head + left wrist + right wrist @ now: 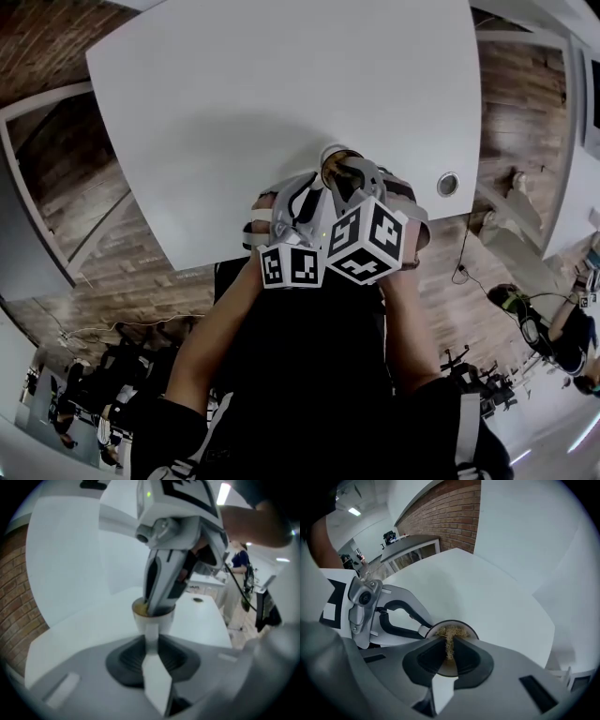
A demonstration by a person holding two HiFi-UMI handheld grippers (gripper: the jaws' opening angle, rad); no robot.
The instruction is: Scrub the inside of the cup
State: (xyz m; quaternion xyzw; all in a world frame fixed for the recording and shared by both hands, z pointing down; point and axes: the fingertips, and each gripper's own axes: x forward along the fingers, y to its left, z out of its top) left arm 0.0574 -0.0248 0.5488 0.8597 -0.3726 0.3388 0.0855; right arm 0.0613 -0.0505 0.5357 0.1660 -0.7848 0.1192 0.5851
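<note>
Now, with the left hand-held gripper [151, 632] pinching the white cup [166, 620], the right hand-held gripper [450, 644] (clamped on a fibrous scrubber [450, 632]) should twist around the inner wall.

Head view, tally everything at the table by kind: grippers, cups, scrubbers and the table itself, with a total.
Grippers: 2, the left gripper and the right gripper
Cup: 1
Scrubber: 1
Table: 1
Total: 5
</note>
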